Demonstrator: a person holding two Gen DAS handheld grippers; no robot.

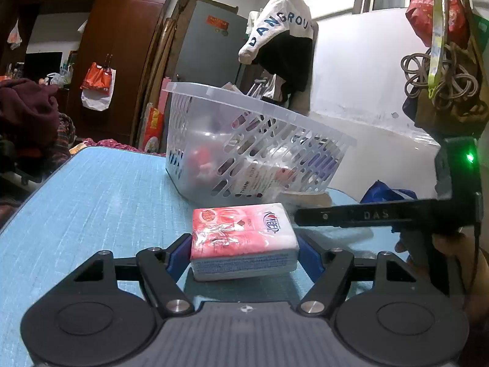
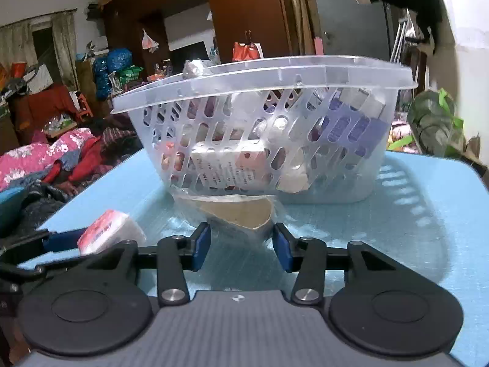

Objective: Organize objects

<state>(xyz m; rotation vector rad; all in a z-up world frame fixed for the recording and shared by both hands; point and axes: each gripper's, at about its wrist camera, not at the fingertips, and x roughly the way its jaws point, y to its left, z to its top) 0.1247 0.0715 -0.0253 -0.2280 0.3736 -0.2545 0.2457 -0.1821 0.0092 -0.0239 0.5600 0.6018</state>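
Red-and-white tissue pack (image 1: pixel 244 240), glossy wrap, lying flat on the blue table (image 1: pixel 91 189), just near of the clear slotted basket (image 1: pixel 244 140). Left gripper (image 1: pixel 244 249) half open, blue pads pressed on both sides of the pack. Right gripper (image 2: pixel 241 244) partly open around a cardboard tube (image 2: pixel 241 214) in clear film; contact unclear. Basket contents blurred behind the slots.

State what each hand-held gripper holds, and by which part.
Left hand-held gripper: tissue pack, gripped across its two short ends. Right hand-held gripper: nothing gripped yet; a wrapped cardboard piece sits between its pads.
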